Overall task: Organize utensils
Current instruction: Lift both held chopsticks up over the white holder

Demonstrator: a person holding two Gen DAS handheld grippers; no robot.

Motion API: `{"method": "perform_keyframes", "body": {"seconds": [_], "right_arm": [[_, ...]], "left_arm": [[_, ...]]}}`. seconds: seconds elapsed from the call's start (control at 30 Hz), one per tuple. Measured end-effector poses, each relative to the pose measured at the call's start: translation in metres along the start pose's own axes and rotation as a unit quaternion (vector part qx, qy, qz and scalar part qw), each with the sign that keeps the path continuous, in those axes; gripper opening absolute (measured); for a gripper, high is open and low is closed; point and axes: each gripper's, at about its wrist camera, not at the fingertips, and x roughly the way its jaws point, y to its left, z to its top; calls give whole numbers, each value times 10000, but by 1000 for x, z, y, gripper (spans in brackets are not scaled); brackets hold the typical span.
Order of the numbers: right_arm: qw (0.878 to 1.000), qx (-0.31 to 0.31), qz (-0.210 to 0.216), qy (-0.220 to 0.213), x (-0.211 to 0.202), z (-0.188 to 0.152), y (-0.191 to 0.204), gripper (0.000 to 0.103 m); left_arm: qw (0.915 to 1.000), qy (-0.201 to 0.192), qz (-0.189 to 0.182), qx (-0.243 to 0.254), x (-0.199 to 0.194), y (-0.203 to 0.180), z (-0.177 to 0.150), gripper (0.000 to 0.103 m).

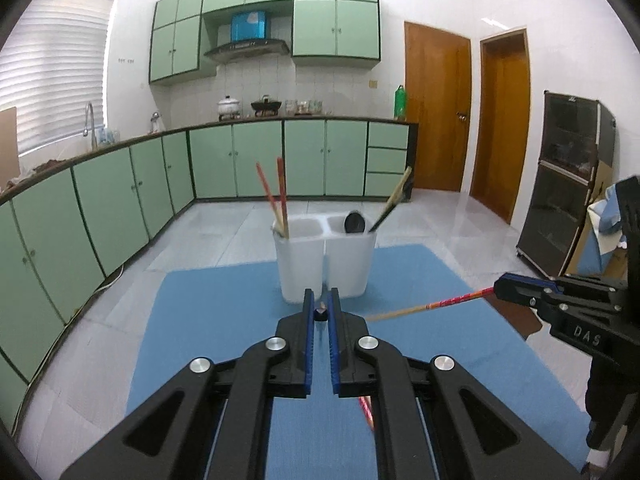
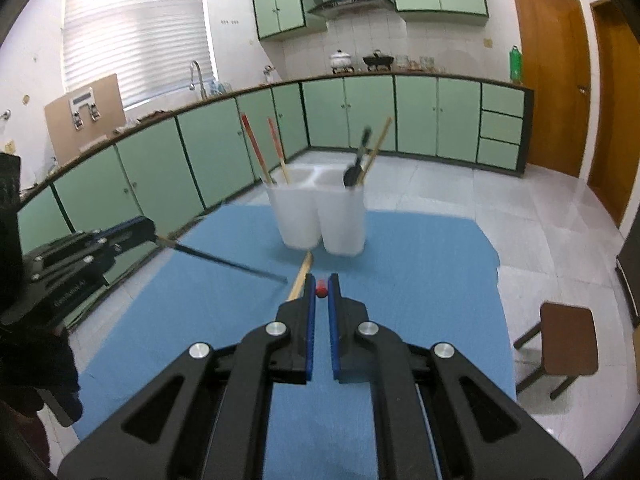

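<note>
Two chopsticks are in my grip, one per tool. My left tool [image 1: 321, 300] is clamped narrow on a dark, slim chopstick [image 2: 232, 263], which shows end-on between its ribbed blue pads and, from the right wrist view, slants out over the blue mat [image 1: 224, 320]. My right tool [image 2: 321, 282] is pinched on a red-patterned chopstick with a pale wooden tip [image 1: 424, 307]; its red butt sits between the pads and its shaft runs out sideways toward the left.

Ahead of both, standing on the flat, matte blue mat that covers the tabletop, is the translucent white plastic holder with two compartments [image 1: 326, 264]. Its left compartment holds two red chopsticks with pale tips [image 1: 276, 196], leaning apart. Its right compartment holds a black spoon [image 1: 354, 222] and a dark chopstick with a pale top [image 1: 392, 200], tilted right. Nothing lies between my tools and the holder.

Around stand glossy pale-green cabinets [image 1: 256, 156], a tiled floor [image 1: 440, 220], two brown wooden doors [image 1: 438, 108], and a small brown stool [image 2: 564, 340] beside the tabletop.
</note>
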Motion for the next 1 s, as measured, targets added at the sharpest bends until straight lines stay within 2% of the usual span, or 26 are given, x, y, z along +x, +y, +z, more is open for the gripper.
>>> {"method": "perform_keyframes", "body": {"seconds": [0.23, 0.43, 0.6, 0.8, 1.0], "right_arm": [[9995, -107, 289, -58, -2, 44, -3, 5], [9990, -251, 368, -59, 4, 77, -3, 5], [9982, -399, 372, -264, 1, 111, -1, 5], [9958, -541, 295, -673, -1, 159, 0, 5], [9930, -465, 224, -1063, 9, 201, -8, 5]], "left_arm": [[9997, -132, -196, 3, 4, 3, 26, 6], [9992, -204, -314, 116, 12, -1, 45, 6], [9983, -389, -398, 190, 14, -3, 66, 6], [9955, -814, -385, 279, 16, -6, 105, 6], [9896, -1395, -276, 231, 29, 0, 160, 6]]}}
